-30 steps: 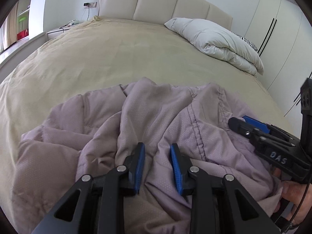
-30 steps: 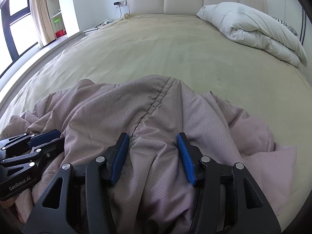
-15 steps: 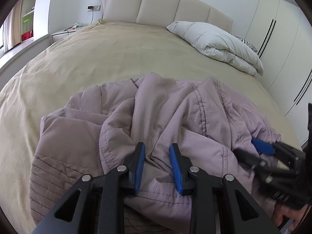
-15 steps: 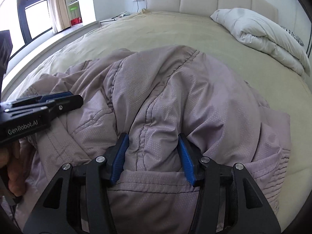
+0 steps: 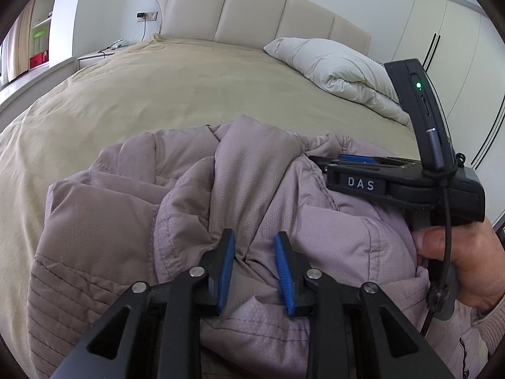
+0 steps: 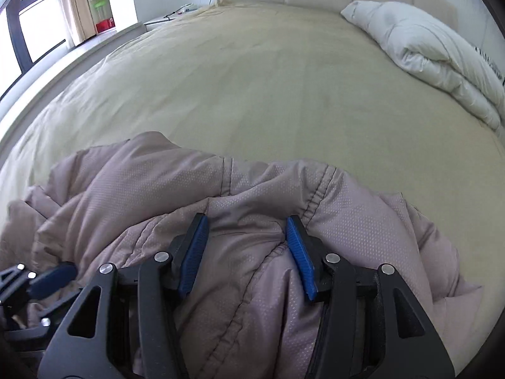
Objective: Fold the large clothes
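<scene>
On the beige bed (image 6: 252, 79) at six o'clock, the mauve jacket (image 5: 252, 195) lies bunched (long axis nine-to-three), now bunched closer; left gripper (image 5: 254, 268) and right gripper (image 6: 246, 252) pinch its folds.

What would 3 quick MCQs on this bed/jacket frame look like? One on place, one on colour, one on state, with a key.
1. Where does the white duvet lie?
A. folded at the head of the bed, on the right
B. under the jacket
C. on the floor by the window

2. What colour is the jacket?
A. navy blue
B. dusty mauve
C. bright green

3. How does the jacket lie on the bed?
A. flat and neatly folded
B. hung on a hanger
C. crumpled in a heap

Key: 1 A, the duvet sits by the headboard on the right in both views. 2 B, the quilted fabric is pale purple-pink. 3 C, it bunches in ridges, with fabric rising between the fingers of the left gripper and the right gripper.
</scene>
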{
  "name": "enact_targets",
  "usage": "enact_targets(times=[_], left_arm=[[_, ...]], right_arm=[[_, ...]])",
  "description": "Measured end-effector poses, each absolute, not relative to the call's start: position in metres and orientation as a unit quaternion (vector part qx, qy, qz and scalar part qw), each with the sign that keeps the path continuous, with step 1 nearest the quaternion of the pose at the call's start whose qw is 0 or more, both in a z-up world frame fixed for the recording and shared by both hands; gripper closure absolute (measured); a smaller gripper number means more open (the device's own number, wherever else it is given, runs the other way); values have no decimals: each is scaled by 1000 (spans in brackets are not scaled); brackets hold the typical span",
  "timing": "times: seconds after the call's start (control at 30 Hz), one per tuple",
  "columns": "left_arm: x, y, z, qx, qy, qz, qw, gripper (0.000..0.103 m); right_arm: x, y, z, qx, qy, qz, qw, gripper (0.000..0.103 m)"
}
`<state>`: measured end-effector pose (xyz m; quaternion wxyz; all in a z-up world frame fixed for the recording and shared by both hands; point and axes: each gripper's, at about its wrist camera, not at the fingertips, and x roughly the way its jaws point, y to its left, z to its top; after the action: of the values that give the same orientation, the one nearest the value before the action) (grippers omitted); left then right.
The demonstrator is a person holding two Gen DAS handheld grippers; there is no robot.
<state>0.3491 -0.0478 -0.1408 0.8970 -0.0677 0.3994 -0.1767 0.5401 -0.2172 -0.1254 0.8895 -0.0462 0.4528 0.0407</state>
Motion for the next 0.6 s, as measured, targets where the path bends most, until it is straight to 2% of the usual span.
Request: enact_targets(times=[0.13,0.23,0.3,0.37,0.43,0.53,0.6], left_arm=[[349,-44,-137,-75,399,-183,896,73],[336,-32,-120,-89,401,-194,891,73],[314,-21,-99,-99,393,-196,893,68],[282,-8,-76,-108,372,-201,900,49],[245,7,-55,-116,349,-201,908,37],[186,34,-29,-112,324,-196,919,29],[149,56,-14,-107,313,-176,927,29]], right_arm=[[537,-221,-121,-39,452,36,890,53],[510,-235,-87,-2,441,22,897,53],[462,-247,-55,38,391,49,918,52],[410,-263,-30,57,353,54,932,44],[357,-279,-18,77,327,50,941,35],[275,-299,-19,126,325,46,936,34],[222,-307,-24,151,327,41,932,34]])
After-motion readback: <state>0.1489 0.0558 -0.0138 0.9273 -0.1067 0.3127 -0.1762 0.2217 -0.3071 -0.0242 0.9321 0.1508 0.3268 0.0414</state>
